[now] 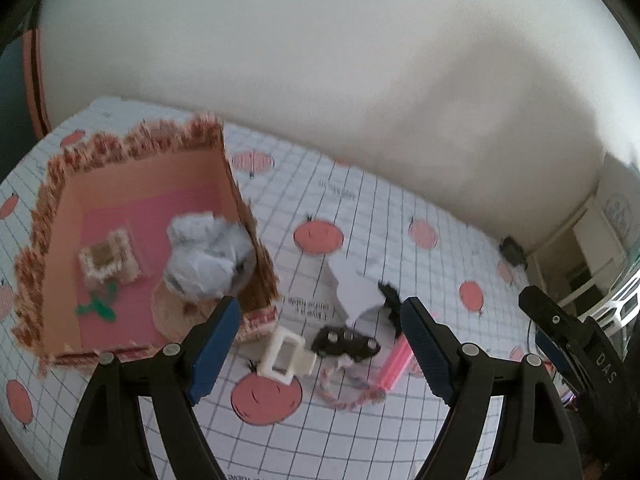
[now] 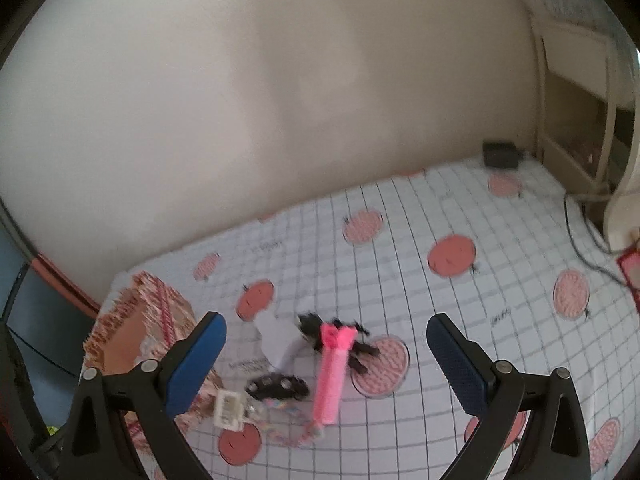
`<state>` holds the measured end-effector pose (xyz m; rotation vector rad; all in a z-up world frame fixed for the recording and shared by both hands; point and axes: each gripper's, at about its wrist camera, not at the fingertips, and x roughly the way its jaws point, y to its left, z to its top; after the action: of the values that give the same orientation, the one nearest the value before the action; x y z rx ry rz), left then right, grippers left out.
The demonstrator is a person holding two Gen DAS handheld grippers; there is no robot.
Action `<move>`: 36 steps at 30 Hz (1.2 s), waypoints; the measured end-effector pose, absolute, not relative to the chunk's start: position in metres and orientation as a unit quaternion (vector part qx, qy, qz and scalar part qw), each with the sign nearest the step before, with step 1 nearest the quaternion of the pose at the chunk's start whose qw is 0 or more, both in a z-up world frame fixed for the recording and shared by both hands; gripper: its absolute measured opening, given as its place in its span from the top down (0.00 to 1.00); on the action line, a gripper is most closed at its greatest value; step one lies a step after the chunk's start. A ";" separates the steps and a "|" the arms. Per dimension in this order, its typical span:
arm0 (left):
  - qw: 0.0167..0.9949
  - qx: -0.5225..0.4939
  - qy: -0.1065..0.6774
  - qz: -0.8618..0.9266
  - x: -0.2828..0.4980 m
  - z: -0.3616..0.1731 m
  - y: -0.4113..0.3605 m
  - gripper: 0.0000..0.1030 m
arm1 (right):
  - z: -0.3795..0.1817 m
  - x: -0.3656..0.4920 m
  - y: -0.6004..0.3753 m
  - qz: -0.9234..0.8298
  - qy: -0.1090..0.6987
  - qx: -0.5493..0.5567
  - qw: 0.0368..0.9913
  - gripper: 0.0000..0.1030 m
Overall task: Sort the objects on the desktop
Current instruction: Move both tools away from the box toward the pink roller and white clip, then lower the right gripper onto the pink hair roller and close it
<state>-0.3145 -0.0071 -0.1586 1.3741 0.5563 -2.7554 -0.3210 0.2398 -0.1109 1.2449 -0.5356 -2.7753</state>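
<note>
A patterned box (image 1: 140,216) with a pink floor stands at the left and holds crumpled paper (image 1: 208,256), a small woven item (image 1: 108,260) and a green piece (image 1: 100,306). My left gripper (image 1: 320,344) is open above a white clip (image 1: 282,356), a black clip (image 1: 346,342), a pink stick (image 1: 396,362) and a braided cord (image 1: 344,394). My right gripper (image 2: 326,364) is open above the pink stick (image 2: 332,376). The black clip (image 2: 276,386), white clip (image 2: 230,408), a folded white paper (image 2: 278,340) and a black furry item (image 2: 312,328) lie near it.
The table wears a white grid cloth with red tomato prints (image 2: 452,256). A wall runs along the back. A small black adapter (image 2: 500,154) sits at the far right corner, with a cable (image 2: 580,240) and shelving (image 2: 580,92). The right gripper's body (image 1: 576,340) shows in the left view.
</note>
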 end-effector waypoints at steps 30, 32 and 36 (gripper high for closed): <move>0.031 0.544 0.154 -0.824 -0.326 -0.228 0.010 0.16 | -0.183 -0.336 0.230 -0.838 -0.179 0.515 0.015 0.01; 0.038 0.550 0.152 -0.820 -0.328 -0.235 0.007 0.16 | -0.190 -0.337 0.228 -0.834 -0.177 0.523 0.016 0.01; 0.051 0.565 0.156 -0.809 -0.331 -0.249 -0.002 0.16 | -0.211 -0.339 0.226 -0.817 -0.181 0.548 0.014 0.01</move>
<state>-0.3308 -0.0020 -0.2492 1.7195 0.4740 -2.4615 -0.3387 0.2256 -0.2105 1.7059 -0.5650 -2.5438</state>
